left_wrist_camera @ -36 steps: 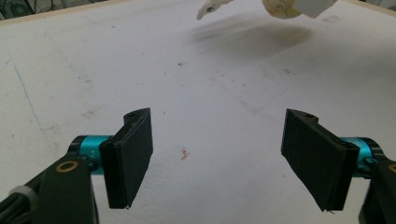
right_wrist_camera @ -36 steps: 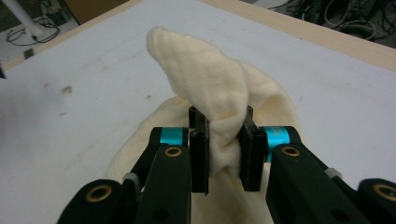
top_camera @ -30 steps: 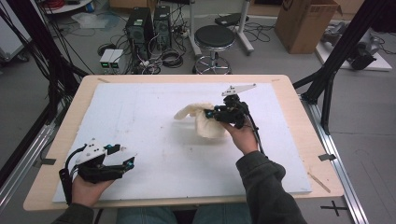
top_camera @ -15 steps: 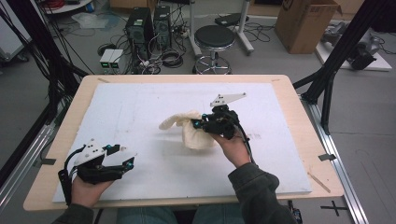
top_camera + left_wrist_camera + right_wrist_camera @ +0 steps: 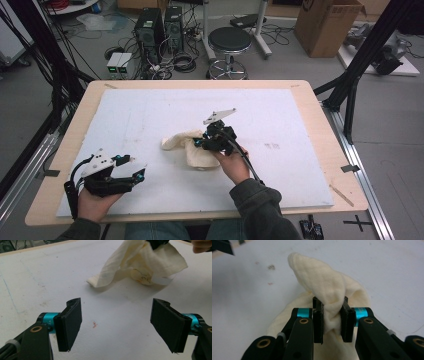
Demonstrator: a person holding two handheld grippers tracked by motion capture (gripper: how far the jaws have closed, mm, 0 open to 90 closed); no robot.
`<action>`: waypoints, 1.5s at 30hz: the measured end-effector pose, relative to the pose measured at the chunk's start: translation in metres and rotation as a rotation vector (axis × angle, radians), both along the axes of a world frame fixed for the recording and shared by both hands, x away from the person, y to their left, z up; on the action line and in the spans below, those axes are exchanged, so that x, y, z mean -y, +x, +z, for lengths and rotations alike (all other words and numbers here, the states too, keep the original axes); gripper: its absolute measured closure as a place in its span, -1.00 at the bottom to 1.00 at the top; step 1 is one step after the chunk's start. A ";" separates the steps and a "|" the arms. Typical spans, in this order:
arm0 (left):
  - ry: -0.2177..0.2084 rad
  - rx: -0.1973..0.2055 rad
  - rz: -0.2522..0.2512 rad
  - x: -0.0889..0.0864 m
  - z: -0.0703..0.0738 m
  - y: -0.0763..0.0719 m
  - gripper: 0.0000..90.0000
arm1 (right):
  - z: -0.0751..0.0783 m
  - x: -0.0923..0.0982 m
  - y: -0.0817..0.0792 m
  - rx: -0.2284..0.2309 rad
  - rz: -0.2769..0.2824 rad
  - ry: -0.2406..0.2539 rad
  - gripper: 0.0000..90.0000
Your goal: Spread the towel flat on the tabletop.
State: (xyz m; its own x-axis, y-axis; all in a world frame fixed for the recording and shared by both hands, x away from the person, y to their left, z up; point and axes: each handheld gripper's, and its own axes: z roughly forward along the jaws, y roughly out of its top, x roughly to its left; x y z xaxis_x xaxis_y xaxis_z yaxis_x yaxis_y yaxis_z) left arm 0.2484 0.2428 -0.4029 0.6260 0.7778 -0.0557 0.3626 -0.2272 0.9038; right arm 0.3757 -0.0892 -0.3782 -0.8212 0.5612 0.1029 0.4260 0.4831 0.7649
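Since the earlier frames, the right gripper (image 5: 200,142) has carried its cream cloth (image 5: 192,150) from nearer the middle of the table toward the person's edge and a little to the left; the left gripper (image 5: 137,169) has kept its place by the near left corner.

In the right gripper view, the right gripper (image 5: 332,320) has its two black jaws pinched tight on a bunched fold of the cloth (image 5: 322,287), which bulges out above the pads and spills below them. One pointed end of the cloth stands up beyond the jaws, while the rest hangs in a loose bundle onto the white board (image 5: 387,270) under it.

From the high view, the cloth sits just short of the board's centre, on the person's side, one tail reaching left across the surface. The right hand (image 5: 232,162) grips the tool from behind, its dark sleeve (image 5: 260,205) coming in over the near edge, with a black cable trailing back along the wrist.

The left gripper (image 5: 116,325) has its jaws spread wide with nothing between them, pointed across bare board at the cloth (image 5: 140,262) well beyond. A small reddish mark (image 5: 95,324) shows on the board between the jaws. The left hand (image 5: 97,197) rests at the near left corner of the board (image 5: 150,110), which lies on a wooden table (image 5: 330,125).
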 end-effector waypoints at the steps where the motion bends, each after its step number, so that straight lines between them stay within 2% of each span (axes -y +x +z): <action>1: 0.000 0.002 -0.002 0.000 0.000 0.000 -0.42 | -0.008 -0.003 0.005 -0.013 -0.012 -0.035 0.70; 2: 0.000 0.001 -0.002 0.001 0.000 0.000 -0.42 | -0.008 -0.003 0.005 -0.013 -0.012 -0.035 0.70; 5: 0.003 -0.001 -0.009 0.002 0.000 0.001 -0.42 | -0.019 -0.008 0.012 -0.035 -0.017 -0.080 0.67; 8: 0.007 -0.003 -0.018 0.005 -0.001 0.002 -0.41 | -0.025 -0.011 0.014 -0.062 -0.012 -0.095 0.57; 10: 0.007 -0.004 -0.025 0.007 -0.001 0.002 -0.41 | -0.024 -0.010 0.015 -0.069 -0.007 -0.088 0.43; 11: 0.012 -0.002 -0.028 0.008 -0.001 0.003 -0.40 | -0.022 -0.009 0.015 -0.064 -0.007 -0.079 0.31; 14: 0.004 0.000 -0.033 0.011 -0.001 0.004 -0.40 | -0.012 -0.003 0.011 -0.035 0.010 -0.054 0.13; 17: 0.000 -0.001 -0.041 0.014 0.000 0.004 -0.39 | 0.000 0.008 0.002 -0.001 0.030 -0.043 0.04; 21: -0.006 -0.008 -0.059 0.021 -0.001 0.007 -0.34 | 0.007 0.032 -0.011 0.036 0.036 0.004 0.00; 25: -0.006 -0.022 -0.088 0.032 -0.002 0.010 -0.29 | 0.005 0.060 -0.026 0.049 0.029 0.047 -0.02; 29: -0.011 -0.036 -0.132 0.045 -0.003 0.010 -0.21 | 0.000 0.079 -0.036 0.041 0.027 0.085 -0.03; 33: -0.014 -0.066 -0.191 0.060 -0.007 0.012 -0.08 | -0.008 0.091 -0.041 0.042 0.051 0.065 0.04; 37: 0.013 -0.075 -0.242 0.081 -0.012 0.017 0.00 | -0.020 0.099 -0.045 0.045 0.085 0.050 0.08; 39: 0.021 -0.077 -0.251 0.090 -0.015 0.021 0.02 | -0.025 0.100 -0.046 0.039 0.102 0.039 0.09; 42: 0.002 -0.092 -0.262 0.104 -0.019 0.030 0.03 | -0.033 0.098 -0.044 0.032 0.127 0.021 0.09; 45: -0.009 -0.102 -0.266 0.116 -0.023 0.040 0.08 | -0.044 0.088 -0.038 0.019 0.146 -0.030 0.09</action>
State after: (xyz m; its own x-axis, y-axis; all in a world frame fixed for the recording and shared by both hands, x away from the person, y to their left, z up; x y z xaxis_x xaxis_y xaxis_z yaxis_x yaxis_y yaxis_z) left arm 0.2883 0.1270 -0.4263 0.7987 0.5863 -0.1352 0.3806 -0.3182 0.8683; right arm 0.3376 -0.1776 -0.4223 -0.8959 0.4385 0.0718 0.3355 0.5616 0.7564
